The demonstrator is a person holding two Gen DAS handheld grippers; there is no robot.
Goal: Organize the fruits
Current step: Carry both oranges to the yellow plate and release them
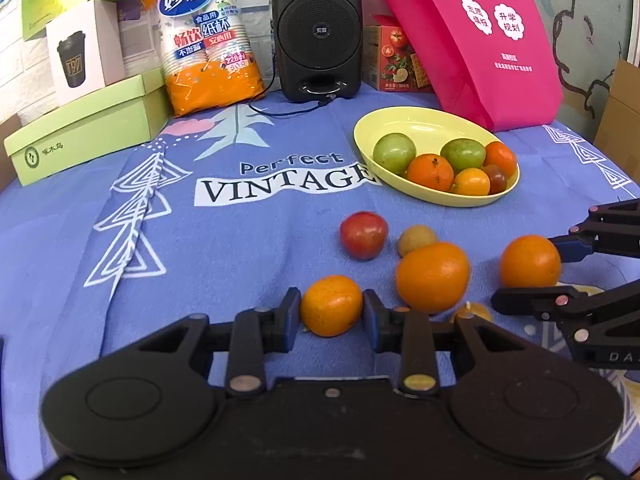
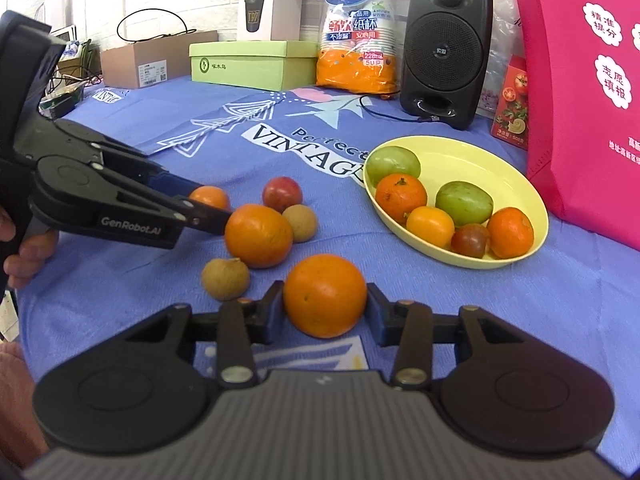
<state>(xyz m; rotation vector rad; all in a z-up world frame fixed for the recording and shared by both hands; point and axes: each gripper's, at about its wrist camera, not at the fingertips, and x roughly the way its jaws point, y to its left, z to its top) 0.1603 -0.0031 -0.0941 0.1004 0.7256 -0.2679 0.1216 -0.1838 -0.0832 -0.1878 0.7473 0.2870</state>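
Note:
My left gripper (image 1: 331, 312) is shut on a small orange mandarin (image 1: 331, 306) that rests on the blue cloth. My right gripper (image 2: 325, 304) is shut on a larger orange (image 2: 325, 295); the same orange shows in the left wrist view (image 1: 530, 261). A yellow oval bowl (image 1: 424, 120) holds several fruits: green, orange and a dark tomato. Loose on the cloth lie another orange (image 1: 432, 276), a red fruit (image 1: 364, 234) and a brown longan (image 1: 416, 238). A second longan (image 2: 225, 279) lies left of my right gripper.
At the back stand a black speaker (image 1: 316, 28), a pack of paper cups (image 1: 208, 40), a green box (image 1: 88, 128), a white cup box (image 1: 82, 50), a pink bag (image 1: 480, 40) and a cracker box (image 1: 396, 60). A speaker cable (image 1: 280, 110) lies on the cloth.

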